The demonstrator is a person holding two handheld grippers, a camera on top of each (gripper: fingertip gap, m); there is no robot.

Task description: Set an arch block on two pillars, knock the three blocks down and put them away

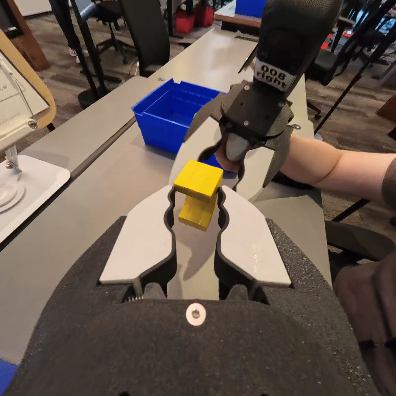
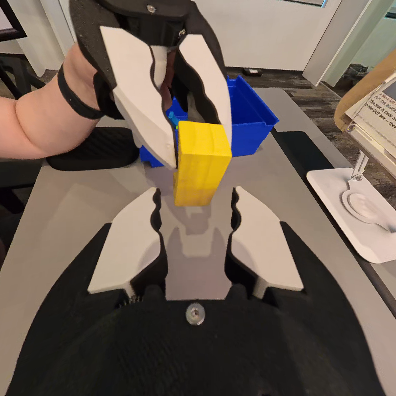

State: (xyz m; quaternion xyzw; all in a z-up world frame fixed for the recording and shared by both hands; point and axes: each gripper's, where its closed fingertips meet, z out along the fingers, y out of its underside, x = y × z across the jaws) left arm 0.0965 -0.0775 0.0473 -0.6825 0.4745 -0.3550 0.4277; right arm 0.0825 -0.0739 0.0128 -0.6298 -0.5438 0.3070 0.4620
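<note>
Grey tabletop [image 1: 90,192] fills both views, with office chairs and dark carpet behind it in the left wrist view and a pale wall behind it in the right wrist view. On the table stands a blue bin [image 1: 169,120] [image 2: 250,120], open at the top; a small light-blue piece [image 2: 171,116] shows at its near edge in the right wrist view, partly hidden. The left gripper [image 1: 196,190] [image 2: 201,143] is closed on a yellow block [image 1: 198,182] [image 2: 201,162], pinching its upper end between the fingertips, so that the block hangs clear of the table with its long side pointing down and a little tilted. The block has a stepped or notched profile; whether it is the arch I cannot tell. It is held near the bin, on the side toward the right wrist camera. The right gripper [image 2: 195,190] [image 1: 244,177] has its jaws wide apart and grips nothing; it sits just beside the block, facing the left gripper, and is not touching it. A hand [image 1: 225,158] wraps the right gripper's handle. A white stand [image 2: 351,205] [image 1: 25,188] carrying a clear-framed printed sheet [image 2: 377,111] stands at the table's edge, well apart from the bin.
</note>
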